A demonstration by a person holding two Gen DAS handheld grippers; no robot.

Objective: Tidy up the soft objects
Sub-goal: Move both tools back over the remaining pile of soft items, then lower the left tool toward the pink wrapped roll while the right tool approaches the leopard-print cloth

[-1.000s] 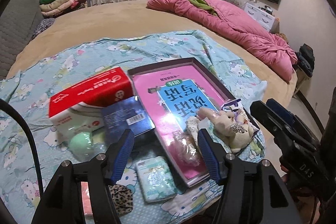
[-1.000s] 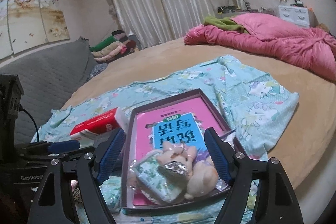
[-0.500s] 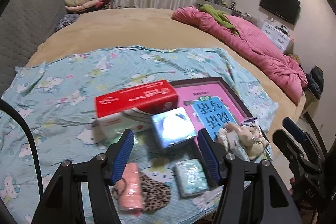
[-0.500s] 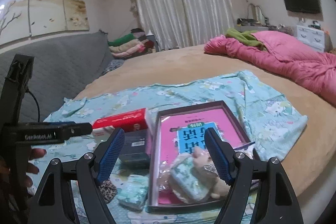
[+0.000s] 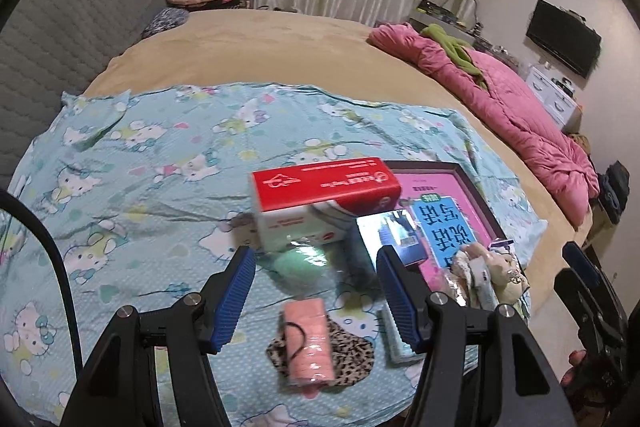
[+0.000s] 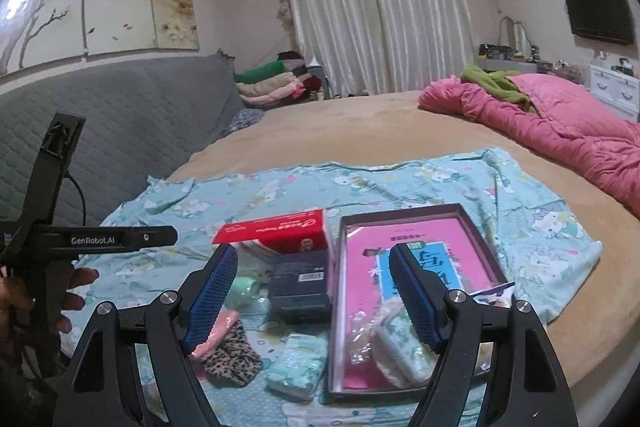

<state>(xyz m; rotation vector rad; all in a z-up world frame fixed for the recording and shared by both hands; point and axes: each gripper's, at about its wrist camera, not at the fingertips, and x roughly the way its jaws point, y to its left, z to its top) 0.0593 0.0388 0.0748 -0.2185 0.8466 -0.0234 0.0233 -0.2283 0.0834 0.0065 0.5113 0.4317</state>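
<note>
Contents of the patterned sheet (image 5: 160,155), by kind. Boxes: 2, namely 1 red-and-white tissue box (image 5: 324,187) and 1 dark blue box (image 6: 300,283). Trays: 1 dark-framed tray (image 6: 476,239) lined with 1 pink-and-blue printed card (image 6: 404,239). Plush toys: 1 (image 5: 504,271), in the tray. Wrapped soft packs: 2, with 1 in the tray (image 6: 400,343) and 1 on the sheet (image 6: 296,363). Pink rolls: 1 (image 5: 310,339). Leopard-print cloths: 1 (image 5: 348,351). Green balls: 1 (image 5: 298,263). Grippers in view: 2, 1 left (image 5: 316,299) and 1 right (image 6: 314,297).
</note>
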